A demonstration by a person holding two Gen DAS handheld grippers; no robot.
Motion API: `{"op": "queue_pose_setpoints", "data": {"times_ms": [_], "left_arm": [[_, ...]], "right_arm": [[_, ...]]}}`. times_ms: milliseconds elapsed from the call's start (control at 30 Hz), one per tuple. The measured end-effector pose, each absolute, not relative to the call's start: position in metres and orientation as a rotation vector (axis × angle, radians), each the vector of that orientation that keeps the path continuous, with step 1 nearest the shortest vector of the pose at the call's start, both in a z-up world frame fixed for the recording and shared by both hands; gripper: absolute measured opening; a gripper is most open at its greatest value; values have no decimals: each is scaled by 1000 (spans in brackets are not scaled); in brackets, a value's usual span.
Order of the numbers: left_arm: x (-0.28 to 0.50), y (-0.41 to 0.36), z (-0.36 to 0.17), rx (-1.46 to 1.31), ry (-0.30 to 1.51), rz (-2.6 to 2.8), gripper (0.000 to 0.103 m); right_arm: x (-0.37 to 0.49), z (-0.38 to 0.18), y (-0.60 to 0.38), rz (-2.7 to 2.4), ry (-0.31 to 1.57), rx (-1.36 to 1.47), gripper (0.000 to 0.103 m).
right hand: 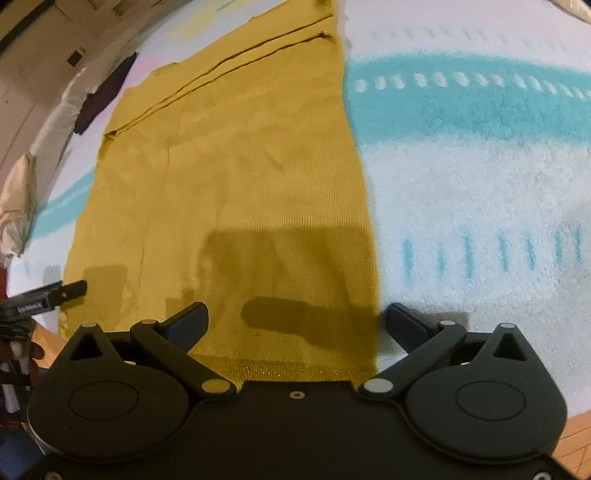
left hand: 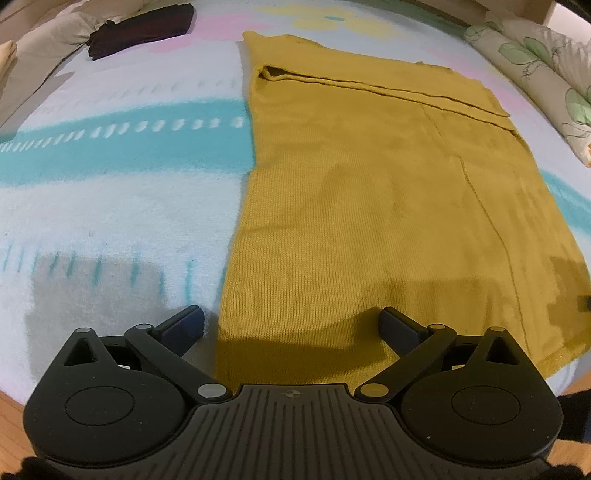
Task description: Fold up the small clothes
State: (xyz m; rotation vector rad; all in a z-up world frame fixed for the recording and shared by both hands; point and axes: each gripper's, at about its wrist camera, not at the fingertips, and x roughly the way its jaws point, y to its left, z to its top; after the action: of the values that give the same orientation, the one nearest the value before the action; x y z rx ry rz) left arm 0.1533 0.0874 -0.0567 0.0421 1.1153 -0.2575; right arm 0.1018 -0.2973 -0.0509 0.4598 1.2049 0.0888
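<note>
Left hand-held gripper wide open, empty, over mustard knit, right hand-held gripper likewise

1. The sweater is plain mustard yellow knit.
2. The blanket under it is white with turquoise bands, white dashes and pink and yellow patches at the far end.
3. The folded garment far left is dark maroon.
4. The pillow far right is cream with green leaves.
5. Both grippers are black.

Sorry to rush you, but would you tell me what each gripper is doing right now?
Left gripper: open, holding nothing, over the yellow knit garment's near left corner.
Right gripper: open, holding nothing, over its near right corner.
</note>
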Motion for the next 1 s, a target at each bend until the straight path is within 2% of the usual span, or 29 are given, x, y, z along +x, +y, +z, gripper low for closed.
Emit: {"op": "queue_pose_setpoints", "data": {"times_ms": [800,867,900,933,1000], "left_arm": [[147,93,-55,23,1082,-248,100],[146,94,-51,27,1080,-218,87],[145,95,-48,21,1068,-195,69],[143,98,-44,14,1044,-184,44],[142,104,-39,-21,1021,-191,19]], "right_arm": [[99,-49,-305,80,1185,535,103],[98,-49,-309,83,1180,554,103],[98,-49,-310,84,1178,561,103],[98,-49,-311,85,1178,564,103],[98,-48,-310,83,1181,554,98]]}}
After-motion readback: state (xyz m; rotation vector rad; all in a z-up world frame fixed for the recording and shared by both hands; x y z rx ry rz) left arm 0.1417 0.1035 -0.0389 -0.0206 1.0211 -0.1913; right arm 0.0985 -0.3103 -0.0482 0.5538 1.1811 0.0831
